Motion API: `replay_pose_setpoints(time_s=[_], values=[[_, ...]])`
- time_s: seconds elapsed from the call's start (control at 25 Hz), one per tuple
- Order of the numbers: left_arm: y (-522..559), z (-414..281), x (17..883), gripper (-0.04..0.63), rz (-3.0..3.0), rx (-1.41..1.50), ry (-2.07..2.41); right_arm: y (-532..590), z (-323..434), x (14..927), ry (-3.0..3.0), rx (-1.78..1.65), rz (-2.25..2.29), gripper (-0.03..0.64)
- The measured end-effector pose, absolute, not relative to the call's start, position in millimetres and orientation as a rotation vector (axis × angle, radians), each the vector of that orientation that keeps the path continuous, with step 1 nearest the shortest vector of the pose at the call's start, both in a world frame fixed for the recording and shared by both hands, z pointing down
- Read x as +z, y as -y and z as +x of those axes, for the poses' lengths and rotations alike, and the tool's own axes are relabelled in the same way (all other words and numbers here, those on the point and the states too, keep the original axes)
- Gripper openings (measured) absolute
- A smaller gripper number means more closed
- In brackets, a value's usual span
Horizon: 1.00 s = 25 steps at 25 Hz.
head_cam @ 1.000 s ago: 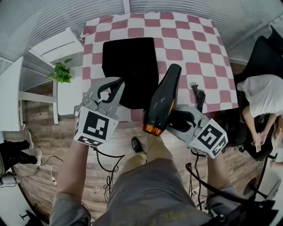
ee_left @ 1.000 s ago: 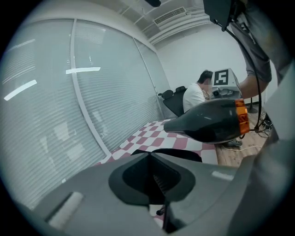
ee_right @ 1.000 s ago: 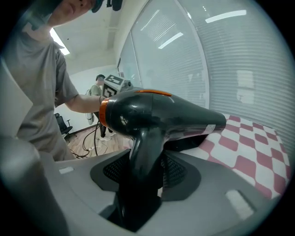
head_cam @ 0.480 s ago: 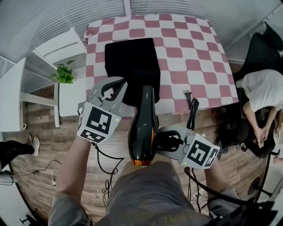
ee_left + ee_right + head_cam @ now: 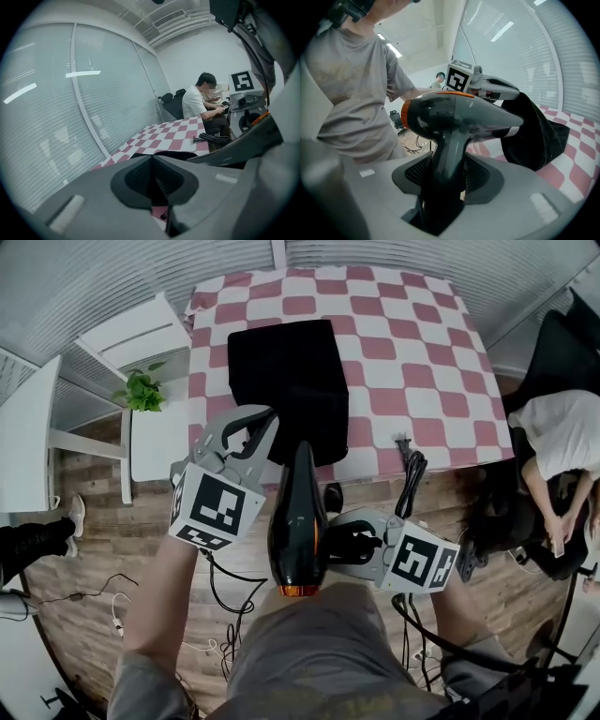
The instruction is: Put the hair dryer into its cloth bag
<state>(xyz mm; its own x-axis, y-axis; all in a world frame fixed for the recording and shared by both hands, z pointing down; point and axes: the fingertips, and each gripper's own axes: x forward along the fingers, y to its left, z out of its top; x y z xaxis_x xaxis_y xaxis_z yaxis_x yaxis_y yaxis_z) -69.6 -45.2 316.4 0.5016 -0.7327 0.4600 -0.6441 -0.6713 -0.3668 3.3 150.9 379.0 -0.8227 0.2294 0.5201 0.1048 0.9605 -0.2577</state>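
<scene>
Head view tells me my right claw (image 5: 339, 542), pinching the hair dryer (image 5: 298, 521) by its handle (image 5: 445, 159), has swung it round to point nozzle-first at the cloth bag (image 5: 286, 381), whose near edge my left claw (image 5: 255, 423) clamps just beside that nozzle (image 5: 305, 454), so I judge sliding in comes next.

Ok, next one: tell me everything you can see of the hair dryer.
The hair dryer is glossy black plastic with an orange ring at its rear end. The right gripper clamps its handle and holds it in the air, with the nozzle pointing at the black cloth bag, which the left gripper holds up.
</scene>
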Motion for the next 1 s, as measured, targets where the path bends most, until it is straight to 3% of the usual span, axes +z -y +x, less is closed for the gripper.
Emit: replay_pose_setpoints(time_s=[1.0], values=[[8.6,-66.8,319.3,0.015,-2.652,-0.941,-1.157,-79.9,-0.8,423.1,2.419,0.523,-0.055,0.212]])
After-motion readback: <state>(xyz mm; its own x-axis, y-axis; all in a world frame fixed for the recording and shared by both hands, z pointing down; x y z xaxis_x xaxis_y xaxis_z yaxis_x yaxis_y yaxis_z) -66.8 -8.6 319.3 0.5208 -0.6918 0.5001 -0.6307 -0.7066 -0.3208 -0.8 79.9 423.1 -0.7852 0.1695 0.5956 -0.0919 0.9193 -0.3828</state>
